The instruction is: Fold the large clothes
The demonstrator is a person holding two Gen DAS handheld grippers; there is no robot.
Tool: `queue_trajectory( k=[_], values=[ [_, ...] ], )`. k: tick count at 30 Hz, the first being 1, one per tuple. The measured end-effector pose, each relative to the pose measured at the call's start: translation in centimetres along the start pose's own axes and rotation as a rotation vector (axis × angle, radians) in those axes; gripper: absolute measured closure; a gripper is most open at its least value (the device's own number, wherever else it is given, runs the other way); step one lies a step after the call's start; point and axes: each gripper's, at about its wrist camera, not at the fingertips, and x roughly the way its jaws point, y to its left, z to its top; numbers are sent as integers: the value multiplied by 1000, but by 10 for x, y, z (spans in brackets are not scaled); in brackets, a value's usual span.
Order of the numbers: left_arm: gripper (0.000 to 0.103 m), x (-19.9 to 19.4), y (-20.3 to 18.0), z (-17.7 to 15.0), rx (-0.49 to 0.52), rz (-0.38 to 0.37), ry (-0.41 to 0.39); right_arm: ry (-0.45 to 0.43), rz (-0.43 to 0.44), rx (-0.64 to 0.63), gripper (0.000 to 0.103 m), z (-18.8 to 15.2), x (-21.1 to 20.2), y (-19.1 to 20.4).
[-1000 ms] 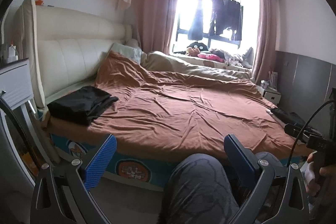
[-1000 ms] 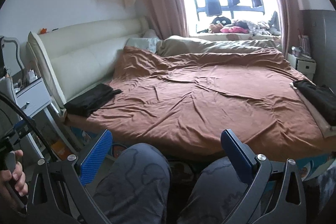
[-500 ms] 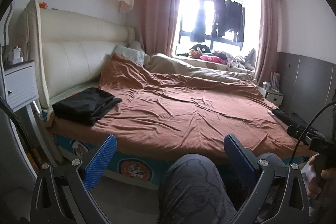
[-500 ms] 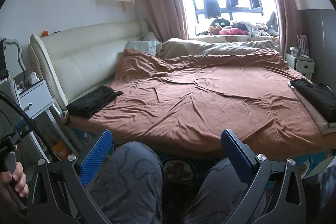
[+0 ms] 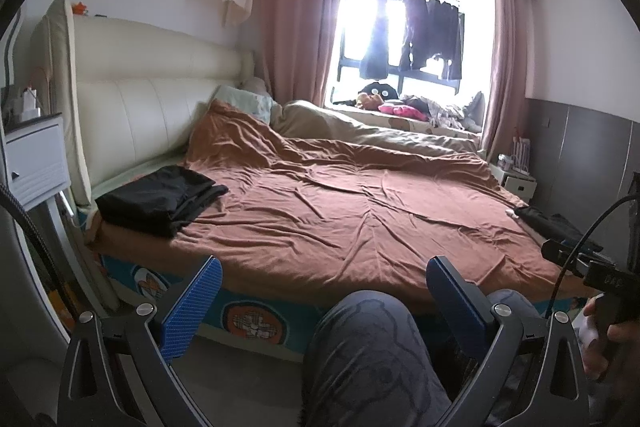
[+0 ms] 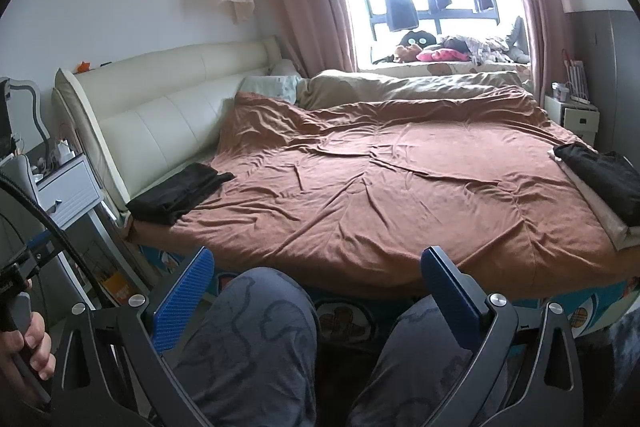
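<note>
Both cameras have lifted slightly over the last second (nothing on the bed moved). The left gripper and right gripper gape wide, empty, short of the bed's near edge. A folded black garment lies at its headboard corner, another dark pile at its foot-end corner.

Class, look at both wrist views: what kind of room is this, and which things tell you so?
A home bedroom: a wide bed with a padded headboard, a bedside cabinet, and curtains at the window.

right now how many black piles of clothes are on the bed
2. One folded black pile lies at the bed's left corner near the headboard; the other black pile lies at the right edge. More could be hidden beyond view.
</note>
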Motion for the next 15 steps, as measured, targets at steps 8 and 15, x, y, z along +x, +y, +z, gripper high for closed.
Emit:
queue_trajectory(
  k=[8, 15],
  values=[
    [1, 1, 0, 0, 0, -2, 2, 4, 1, 2, 0, 0, 0, 2],
    [1, 0, 1, -1, -1, -3, 1, 9, 3, 4, 0, 0, -1, 5]
  ],
)
